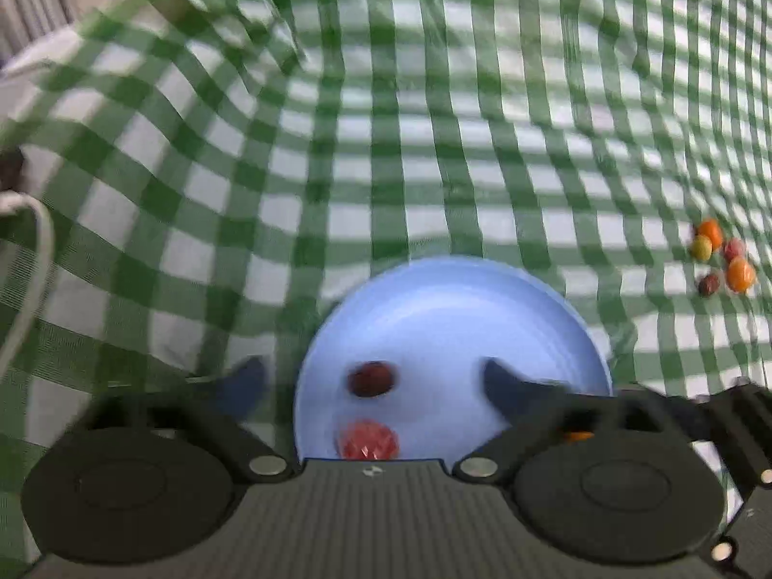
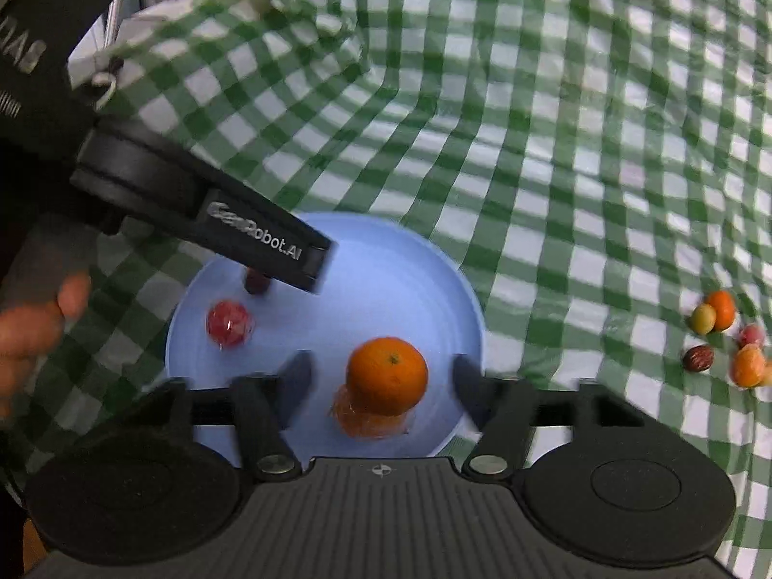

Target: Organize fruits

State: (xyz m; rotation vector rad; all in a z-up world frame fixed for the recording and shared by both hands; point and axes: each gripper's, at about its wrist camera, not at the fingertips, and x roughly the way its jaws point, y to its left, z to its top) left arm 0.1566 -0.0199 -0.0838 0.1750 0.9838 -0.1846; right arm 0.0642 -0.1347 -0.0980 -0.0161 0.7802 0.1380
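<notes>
A light blue plate (image 2: 395,270) lies on the green checked cloth; it also shows in the left wrist view (image 1: 448,309). On it lie a dark red fruit (image 1: 371,379), a red fruit (image 1: 369,440) and an orange (image 2: 387,375) with an orange wrapper under it. My left gripper (image 1: 374,379) is open above the plate, its fingers either side of the dark fruit without touching. In the right wrist view the dark fruit (image 2: 255,282) is partly hidden by the left gripper's finger (image 2: 270,241), next to the red fruit (image 2: 229,323). My right gripper (image 2: 381,376) is open around the orange, not touching.
A cluster of several small fruits (image 2: 723,337) lies on the cloth at the right; it also shows in the left wrist view (image 1: 721,255). The cloth (image 1: 386,144) is wrinkled. A white cable (image 1: 34,260) runs at the left edge. A hand (image 2: 34,328) holds the left gripper.
</notes>
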